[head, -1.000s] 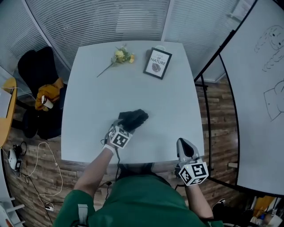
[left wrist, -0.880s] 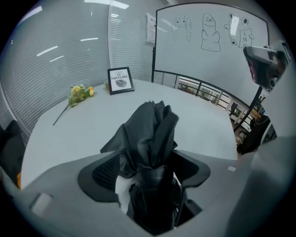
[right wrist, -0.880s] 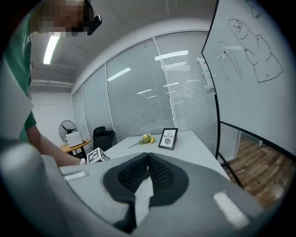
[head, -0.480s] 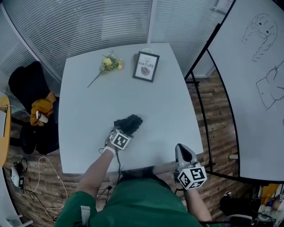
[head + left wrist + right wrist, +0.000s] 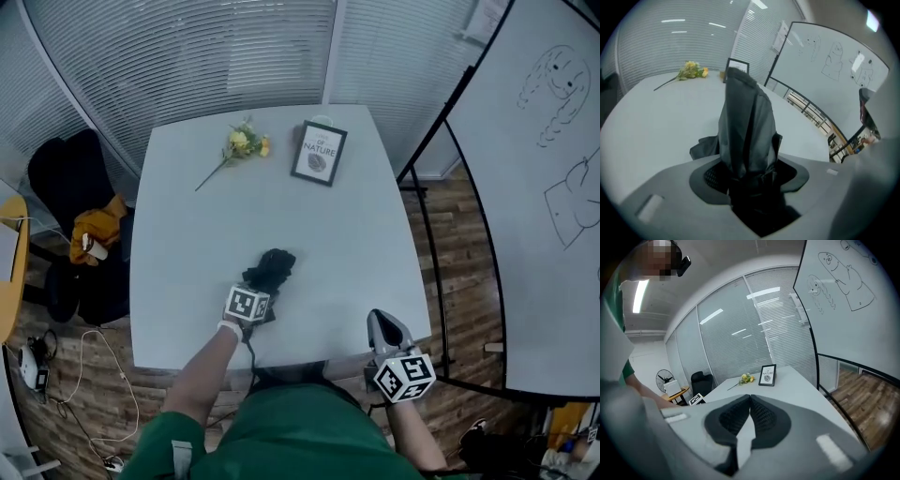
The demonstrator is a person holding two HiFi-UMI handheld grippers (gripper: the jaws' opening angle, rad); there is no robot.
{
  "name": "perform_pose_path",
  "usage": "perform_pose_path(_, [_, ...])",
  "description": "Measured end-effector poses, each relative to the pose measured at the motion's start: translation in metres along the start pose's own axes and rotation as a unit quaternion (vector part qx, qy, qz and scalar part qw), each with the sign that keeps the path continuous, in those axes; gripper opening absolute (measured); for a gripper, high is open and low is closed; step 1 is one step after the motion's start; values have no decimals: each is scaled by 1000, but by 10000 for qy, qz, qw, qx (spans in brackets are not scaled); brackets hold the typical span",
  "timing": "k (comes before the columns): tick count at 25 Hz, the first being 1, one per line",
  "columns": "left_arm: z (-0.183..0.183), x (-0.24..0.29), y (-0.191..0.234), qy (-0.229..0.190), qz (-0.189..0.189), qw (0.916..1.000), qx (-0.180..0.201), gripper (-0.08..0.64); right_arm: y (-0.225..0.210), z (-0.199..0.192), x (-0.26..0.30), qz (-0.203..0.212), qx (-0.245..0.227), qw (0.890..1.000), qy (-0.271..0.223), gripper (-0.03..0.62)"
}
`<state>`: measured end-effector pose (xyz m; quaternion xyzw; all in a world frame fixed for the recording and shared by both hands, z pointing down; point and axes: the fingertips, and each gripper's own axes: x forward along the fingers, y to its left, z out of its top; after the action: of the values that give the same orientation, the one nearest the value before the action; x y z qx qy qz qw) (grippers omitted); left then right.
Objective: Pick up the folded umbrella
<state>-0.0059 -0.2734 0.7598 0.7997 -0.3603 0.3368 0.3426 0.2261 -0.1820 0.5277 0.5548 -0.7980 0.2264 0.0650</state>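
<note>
- Pale counter fills the head view. The folded umbrella lies near its front edge with the left gripper on its near end, and the right gripper is well apart to the right.
- Left gripper view: the jaws have just been closing and pinch the dark fabric bundle from both sides. The grip should be firm on the core before lifting straight up.
- Right gripper view: the jaws are together and hold nothing.
</note>
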Motion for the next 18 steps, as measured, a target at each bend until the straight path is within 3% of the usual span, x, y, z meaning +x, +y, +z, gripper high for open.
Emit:
perform_pose_path(3, [-2, -14, 1, -307, -261, 9961, -789, 261, 6, 2, 6, 122, -38, 9999, 17, 3])
perform_pose_path(8, [3, -46, -2, -988, -771, 9758, -1791, 259, 22, 7, 18, 387, -111, 9992, 9, 4])
perform_pose_path(13, [19, -85, -5, -1726, -1089, 9508, -2333, 259, 38, 10, 27, 619, -147, 9980, 13, 3])
perform_pose_path(18, [40, -136, -11, -2527, -1247, 9282, -2430, 259, 54, 14, 35, 827, -313, 9961, 20, 4])
